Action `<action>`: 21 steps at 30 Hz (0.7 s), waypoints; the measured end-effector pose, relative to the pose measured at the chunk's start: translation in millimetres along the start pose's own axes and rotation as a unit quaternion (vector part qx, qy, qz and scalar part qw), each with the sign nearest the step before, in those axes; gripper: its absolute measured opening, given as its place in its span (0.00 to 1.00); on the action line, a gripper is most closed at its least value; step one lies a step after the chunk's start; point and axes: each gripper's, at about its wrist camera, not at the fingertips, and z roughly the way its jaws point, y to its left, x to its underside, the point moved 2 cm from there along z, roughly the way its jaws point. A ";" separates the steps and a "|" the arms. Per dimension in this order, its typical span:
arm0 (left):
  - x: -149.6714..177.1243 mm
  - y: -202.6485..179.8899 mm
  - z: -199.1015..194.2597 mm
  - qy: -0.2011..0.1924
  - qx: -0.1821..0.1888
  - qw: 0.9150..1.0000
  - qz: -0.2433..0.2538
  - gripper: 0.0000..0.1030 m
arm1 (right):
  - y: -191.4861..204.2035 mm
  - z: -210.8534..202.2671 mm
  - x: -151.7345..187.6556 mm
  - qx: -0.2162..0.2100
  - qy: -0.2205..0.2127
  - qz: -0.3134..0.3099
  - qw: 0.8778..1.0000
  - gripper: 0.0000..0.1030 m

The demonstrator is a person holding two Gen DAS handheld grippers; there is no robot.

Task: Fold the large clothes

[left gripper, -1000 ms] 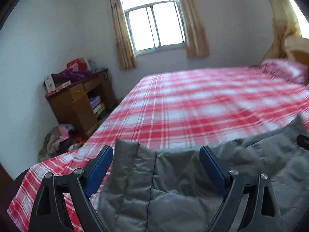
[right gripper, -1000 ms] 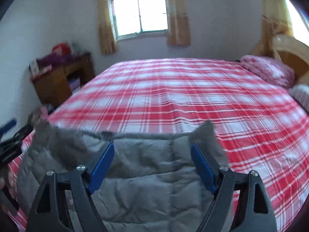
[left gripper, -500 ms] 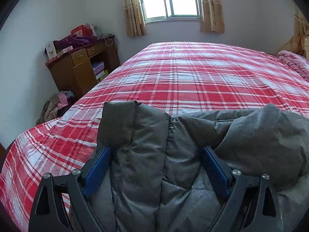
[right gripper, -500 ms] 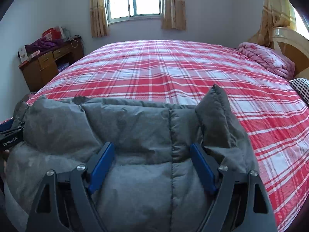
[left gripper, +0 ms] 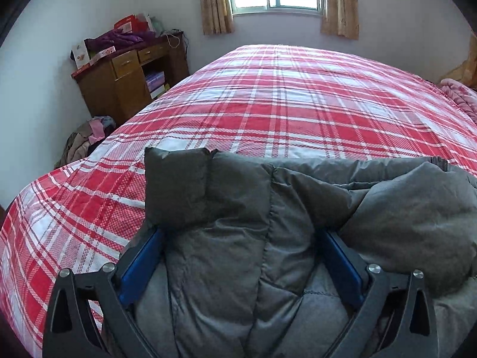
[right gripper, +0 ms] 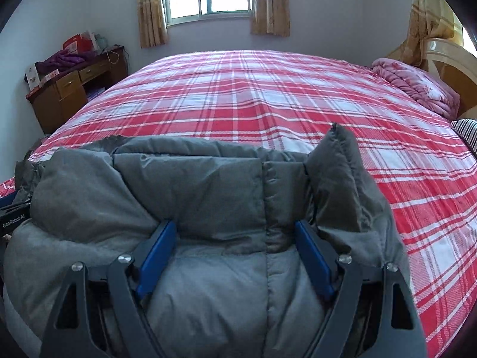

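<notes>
Now grey jacket [left gripper: 238, 238] between both grippers' spread fingers

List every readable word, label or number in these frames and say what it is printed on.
"GenRobot.AI": white print on the black body of the left gripper, seen at the right wrist view's left edge.
Boxes on the wooden desk: printing too small and blurred to read.
</notes>
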 end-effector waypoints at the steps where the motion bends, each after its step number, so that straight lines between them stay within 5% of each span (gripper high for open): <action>1: 0.5 0.5 0.5 0.002 0.000 1.000 0.000 0.99 | -0.2 1.5 -0.1 -0.001 0.003 0.000 1.000 0.82; 21: 0.7 -0.4 9.4 0.020 0.000 1.000 -0.002 0.99 | 5.8 21.2 0.3 0.018 0.048 -0.014 0.999 0.84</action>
